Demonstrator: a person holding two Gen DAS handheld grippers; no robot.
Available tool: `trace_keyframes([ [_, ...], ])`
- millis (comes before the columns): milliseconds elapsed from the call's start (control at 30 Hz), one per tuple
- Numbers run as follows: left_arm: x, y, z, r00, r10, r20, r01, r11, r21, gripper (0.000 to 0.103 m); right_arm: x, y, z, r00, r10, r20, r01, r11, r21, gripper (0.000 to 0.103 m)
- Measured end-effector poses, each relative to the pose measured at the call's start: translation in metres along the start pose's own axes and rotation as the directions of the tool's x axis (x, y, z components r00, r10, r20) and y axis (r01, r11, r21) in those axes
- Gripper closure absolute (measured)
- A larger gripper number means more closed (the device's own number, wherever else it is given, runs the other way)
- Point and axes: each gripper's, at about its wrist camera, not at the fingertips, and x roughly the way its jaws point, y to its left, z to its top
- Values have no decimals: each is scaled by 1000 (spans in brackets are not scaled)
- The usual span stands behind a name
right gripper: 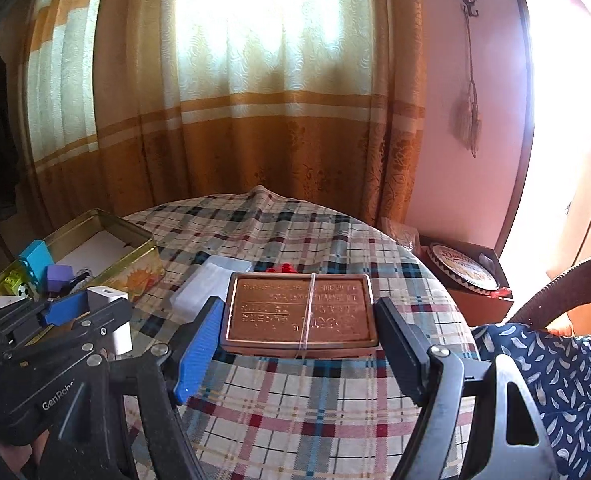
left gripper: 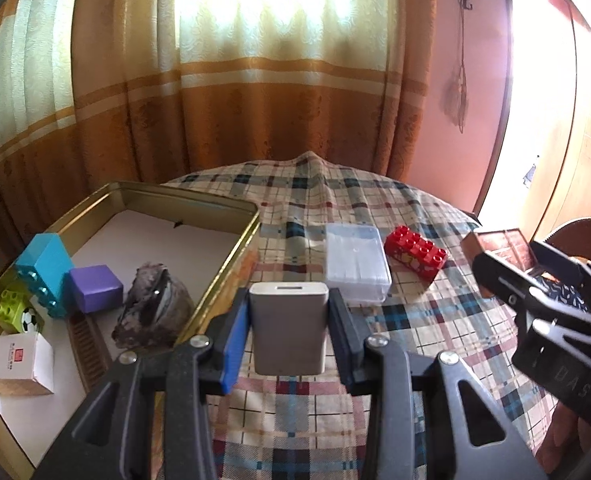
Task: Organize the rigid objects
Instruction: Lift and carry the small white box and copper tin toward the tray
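Both grippers loaded above the plaid tablecloth (left gripper: 295,412).
Left gripper (left gripper: 289,326) clamped on grey power bank (left gripper: 289,328); right gripper (right gripper: 297,322) gripping brown tin (right gripper: 301,312) between its jaws.

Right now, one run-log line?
left claw: shut on charger | right claw: shut on brown tin | gold tin: part filled | table: red brick, clear case

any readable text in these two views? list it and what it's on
"GenRobo…", cut off: left gripper body.
"DAS": right gripper body.
"Dan…", partly hidden: round tin.
Embossed lines, upside down, unreadable: brown tin.
Red mark, small print, too small: white carton.
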Motion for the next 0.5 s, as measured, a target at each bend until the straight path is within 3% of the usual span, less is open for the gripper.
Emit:
trace_keyframes([
  [67, -3, 2, -1, 1000, 5, 9, -5, 1000, -4, 66, 2, 2, -3, 999, 36, -17, -36, 999, 21, 26],
  [300, -16, 11, -3, 999, 23, 49, -22, 999, -25, 66, 0, -6, -4, 999, 34, -3, -33, 997, 68, 26],
  [500, -25, 19, -6, 997, 25, 66, -23, 999, -40, 66, -10, 1, -4, 999, 30, 40, -32, 999, 42, 26],
])
